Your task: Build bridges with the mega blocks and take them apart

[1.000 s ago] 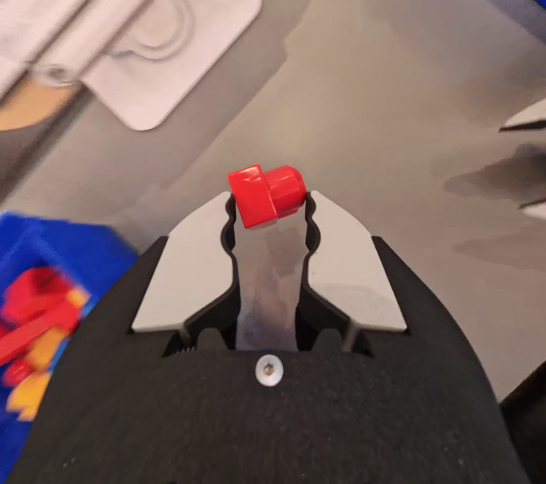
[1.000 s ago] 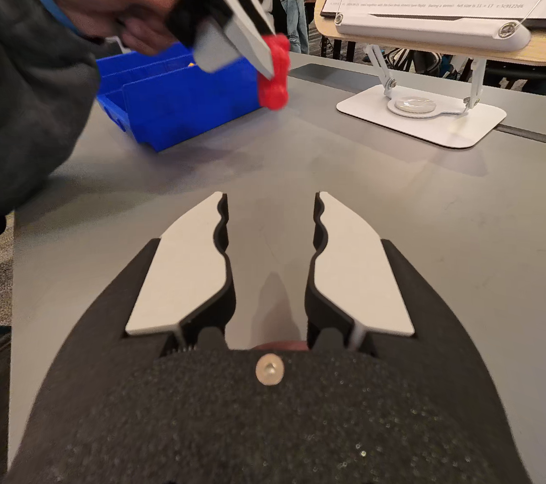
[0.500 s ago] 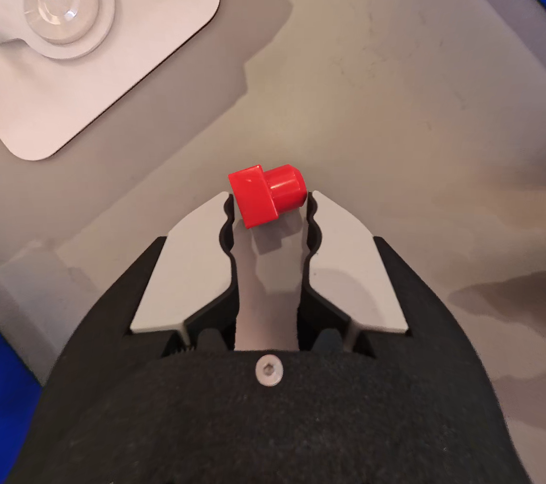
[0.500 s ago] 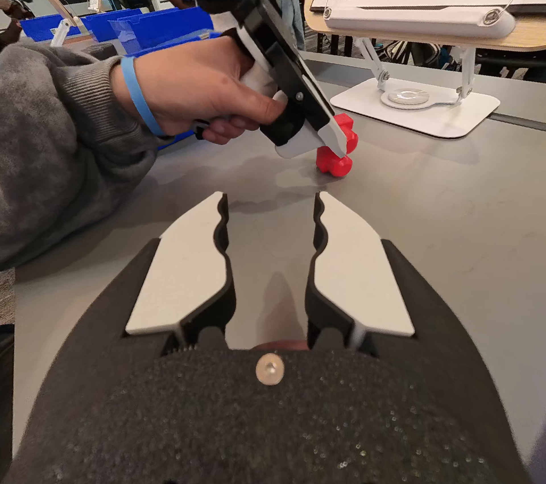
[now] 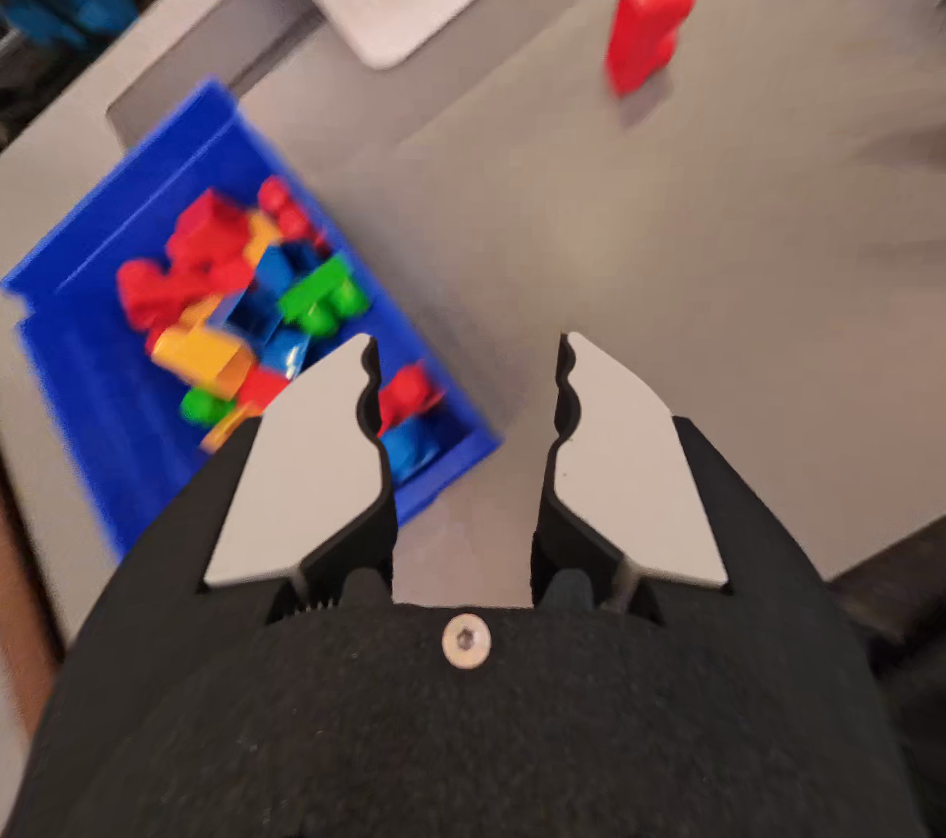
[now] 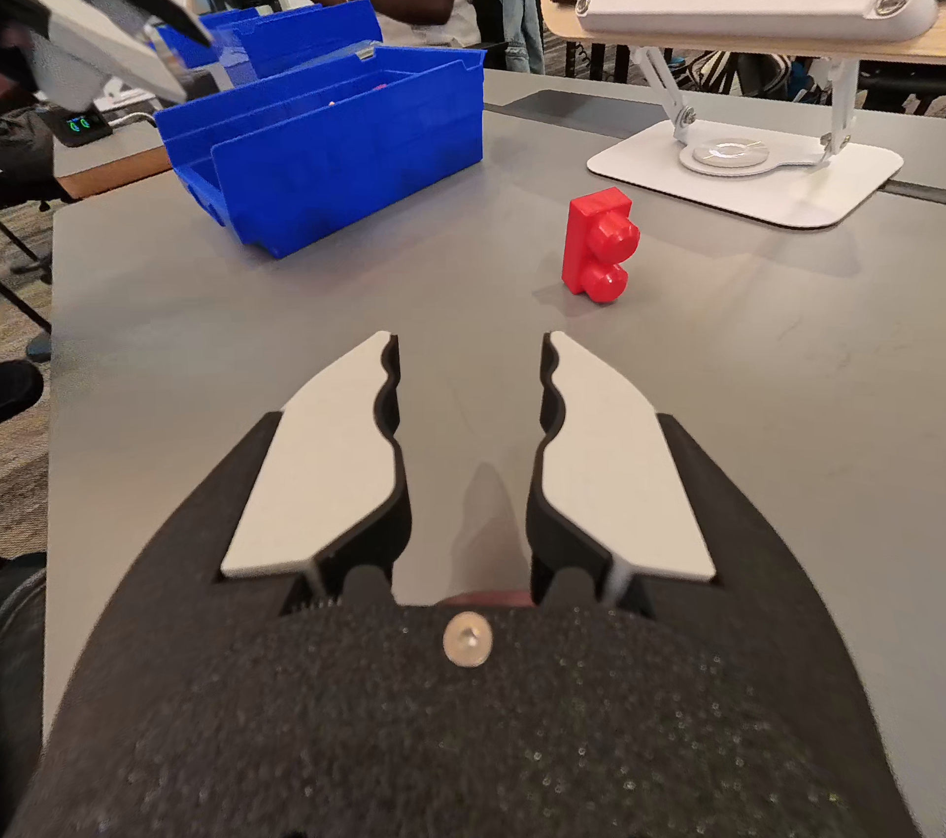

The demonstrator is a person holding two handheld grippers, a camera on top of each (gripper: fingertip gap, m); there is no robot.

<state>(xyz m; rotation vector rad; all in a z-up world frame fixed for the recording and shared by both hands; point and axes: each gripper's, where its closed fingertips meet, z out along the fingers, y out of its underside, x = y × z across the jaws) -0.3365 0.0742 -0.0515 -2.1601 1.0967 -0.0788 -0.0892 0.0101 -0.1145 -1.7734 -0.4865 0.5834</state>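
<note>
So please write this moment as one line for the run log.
left gripper: open, empty, above blue bin | right gripper: open, empty | red two-stud block: standing on end on grey table

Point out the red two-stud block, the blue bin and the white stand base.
red two-stud block (image 6: 596,245), right wrist view, on its upper stud
blue bin (image 6: 348,178), right wrist view, on its near outer wall
white stand base (image 6: 798,194), right wrist view, on its bare front plate

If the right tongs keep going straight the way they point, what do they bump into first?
Probably just the bare grey table. The right tongs are open and point between the blue bin and the red block, which stands a little to the right of that line. Depth is hard to judge.
</note>
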